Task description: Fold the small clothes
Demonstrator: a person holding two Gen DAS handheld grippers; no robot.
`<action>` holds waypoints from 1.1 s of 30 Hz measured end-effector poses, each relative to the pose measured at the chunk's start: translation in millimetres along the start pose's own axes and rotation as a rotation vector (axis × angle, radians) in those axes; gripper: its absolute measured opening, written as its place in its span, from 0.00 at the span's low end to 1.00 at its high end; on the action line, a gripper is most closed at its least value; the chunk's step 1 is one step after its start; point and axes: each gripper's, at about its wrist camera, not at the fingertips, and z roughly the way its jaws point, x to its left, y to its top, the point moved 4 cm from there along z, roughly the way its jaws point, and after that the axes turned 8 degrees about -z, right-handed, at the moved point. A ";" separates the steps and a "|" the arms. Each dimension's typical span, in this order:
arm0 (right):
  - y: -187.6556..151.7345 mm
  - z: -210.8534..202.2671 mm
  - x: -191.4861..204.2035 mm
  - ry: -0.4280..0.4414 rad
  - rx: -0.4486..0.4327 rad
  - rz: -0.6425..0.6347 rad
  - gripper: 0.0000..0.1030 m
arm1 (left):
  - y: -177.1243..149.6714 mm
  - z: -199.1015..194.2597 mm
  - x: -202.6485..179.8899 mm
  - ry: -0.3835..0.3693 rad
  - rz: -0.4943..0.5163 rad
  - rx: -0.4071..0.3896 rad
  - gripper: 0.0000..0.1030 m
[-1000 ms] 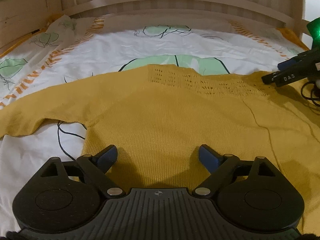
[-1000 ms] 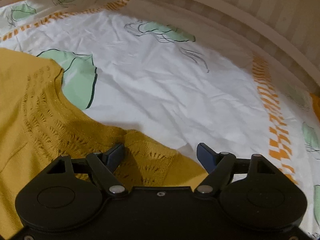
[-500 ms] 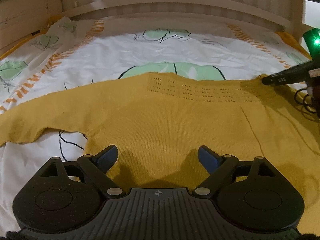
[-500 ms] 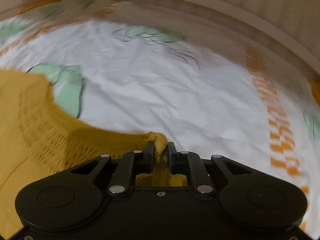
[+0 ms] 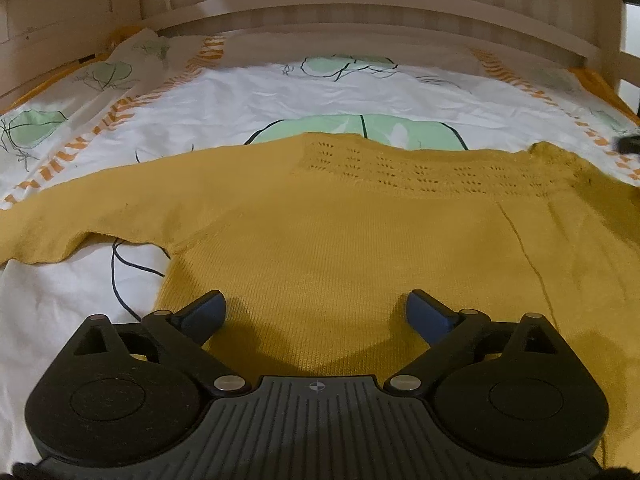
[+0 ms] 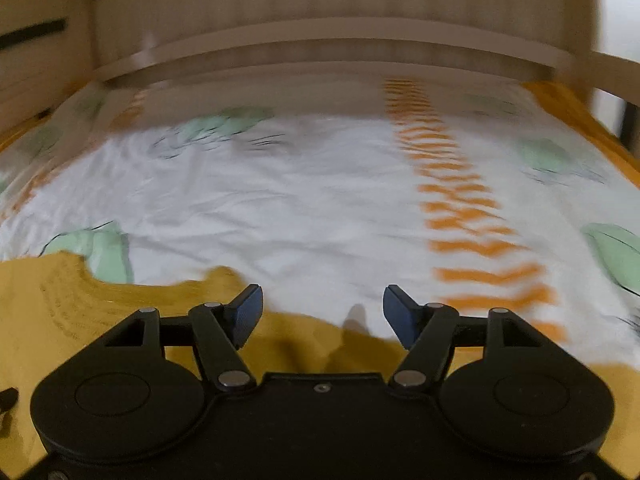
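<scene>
Sweater's (image 5: pixel 340 240) left sleeve only before left tongs (image 5: pixel 314 312).

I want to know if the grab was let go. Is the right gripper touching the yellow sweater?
Cannot tell. In the blurred right wrist view the right gripper is open above the yellow sweater, nothing between its fingers; whether it rests on the knit is unclear.

Left wrist: low, close over yellow sweater (image 5: pixel 360 240), facing headboard (image 5: pixel 360 4) | Right wrist: low at sweater's edge, same heading | Shared: sweater, bedsheet (image 6: pixel 320 200)
</scene>
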 end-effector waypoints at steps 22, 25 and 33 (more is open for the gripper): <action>-22.7 1.7 -42.3 -0.014 0.006 -0.157 0.69 | -2.3 0.2 -1.3 0.026 0.014 -0.010 1.00; -25.8 25.7 -20.0 -0.007 0.059 -0.258 0.69 | -2.1 0.4 -0.7 0.022 0.009 -0.008 1.00; -36.2 38.0 -15.4 0.074 0.110 -0.253 0.08 | -2.0 0.6 -1.1 0.022 0.008 -0.008 1.00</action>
